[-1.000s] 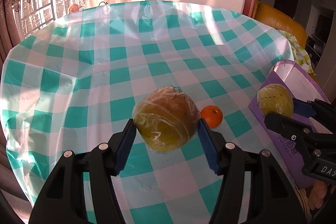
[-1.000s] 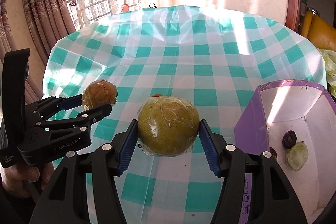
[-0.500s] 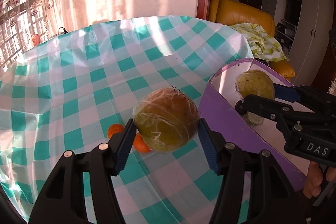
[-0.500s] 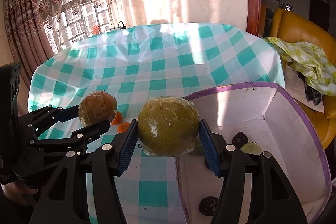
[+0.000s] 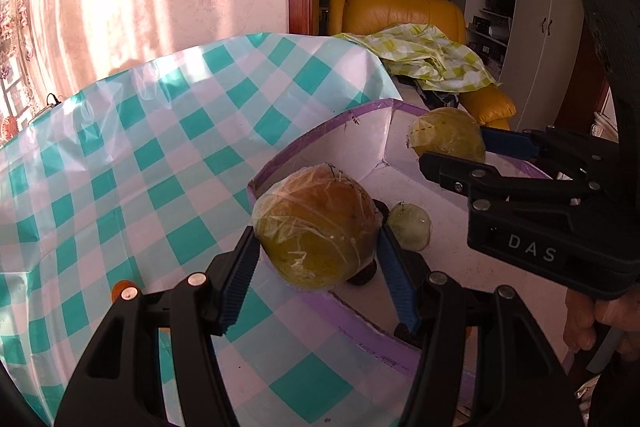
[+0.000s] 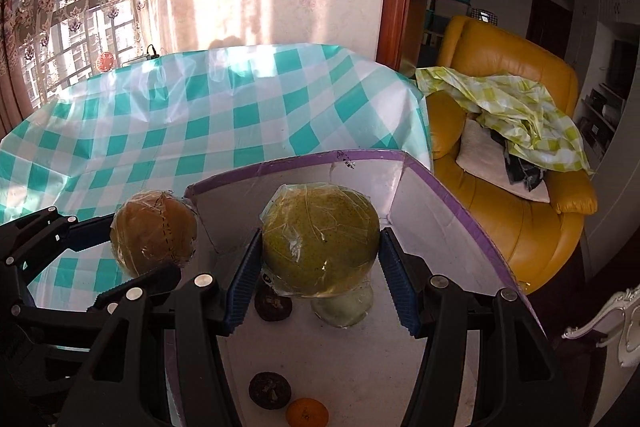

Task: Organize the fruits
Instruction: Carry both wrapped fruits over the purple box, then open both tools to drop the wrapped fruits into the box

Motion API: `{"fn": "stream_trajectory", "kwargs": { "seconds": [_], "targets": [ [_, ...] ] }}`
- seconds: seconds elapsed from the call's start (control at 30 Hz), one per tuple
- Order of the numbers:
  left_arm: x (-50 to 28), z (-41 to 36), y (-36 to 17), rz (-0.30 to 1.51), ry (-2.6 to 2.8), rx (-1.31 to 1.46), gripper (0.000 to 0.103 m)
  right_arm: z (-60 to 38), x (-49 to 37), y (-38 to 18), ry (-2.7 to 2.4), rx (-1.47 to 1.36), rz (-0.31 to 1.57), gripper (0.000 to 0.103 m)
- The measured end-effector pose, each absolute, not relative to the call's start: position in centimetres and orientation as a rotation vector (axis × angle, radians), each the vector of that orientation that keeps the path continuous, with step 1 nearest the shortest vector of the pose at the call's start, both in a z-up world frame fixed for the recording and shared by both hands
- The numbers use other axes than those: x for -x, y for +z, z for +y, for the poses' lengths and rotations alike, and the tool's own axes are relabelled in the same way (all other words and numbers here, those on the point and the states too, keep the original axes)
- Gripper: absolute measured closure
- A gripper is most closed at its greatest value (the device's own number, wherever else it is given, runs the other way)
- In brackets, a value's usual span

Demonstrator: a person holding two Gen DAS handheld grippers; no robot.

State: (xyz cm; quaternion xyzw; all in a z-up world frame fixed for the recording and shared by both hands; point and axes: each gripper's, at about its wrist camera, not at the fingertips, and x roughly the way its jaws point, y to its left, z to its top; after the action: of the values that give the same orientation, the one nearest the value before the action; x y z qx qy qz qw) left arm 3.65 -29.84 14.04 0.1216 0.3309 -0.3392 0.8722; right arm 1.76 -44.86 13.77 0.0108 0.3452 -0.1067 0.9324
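1. Left gripper (image 5: 316,247), from its own wrist view: clamped at moderate width on a brownish plastic-wrapped fruit (image 5: 316,227), blue pads pressed to both flanks. Held aloft right at the near purple rim of the box (image 5: 320,143), not yet fully over the white interior. Below and beyond, inside the box: a small pale green fruit (image 5: 410,231) and a dark fruit mostly hidden behind the held one. On the checked surface (image 5: 160,147), a small orange (image 5: 124,287) peeking out just left of the gripper's arm.
2. Same view, upper right: right gripper (image 5: 452,151) gripping a greener wrapped fruit (image 5: 446,139) above the box's far side, with part of a hand (image 5: 584,319) on its handle.
3. Right wrist view: right gripper (image 6: 318,259) closed on that green wrapped fruit (image 6: 320,239), hanging well inside the box walls (image 6: 440,187), directly above the pale fruit (image 6: 344,307). Two dark fruits (image 6: 270,389) and another orange (image 6: 307,413) lying on the box floor. Left gripper (image 6: 158,251) visible at left, its fruit (image 6: 154,231) just outside the box corner.
4. Step in hand, by judgement: carrying both large fruits to the box. Next for the right: shifting toward bare floor, lowering, then opening the gripper, to avoid crushing the small fruit beneath. Next for the left: clearing the rim first, keeping apart from the right gripper, then the same descent and release.
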Motion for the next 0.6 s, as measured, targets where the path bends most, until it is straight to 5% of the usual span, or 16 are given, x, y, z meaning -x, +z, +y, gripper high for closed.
{"fn": "stream_trajectory", "kwargs": {
  "seconds": [0.6],
  "targets": [
    [-2.7, -34.7, 10.6, 0.755, -0.777, -0.363, 0.043, -48.6, -2.9, 11.5, -0.317, -0.086, 0.816, 0.045]
  ]
}}
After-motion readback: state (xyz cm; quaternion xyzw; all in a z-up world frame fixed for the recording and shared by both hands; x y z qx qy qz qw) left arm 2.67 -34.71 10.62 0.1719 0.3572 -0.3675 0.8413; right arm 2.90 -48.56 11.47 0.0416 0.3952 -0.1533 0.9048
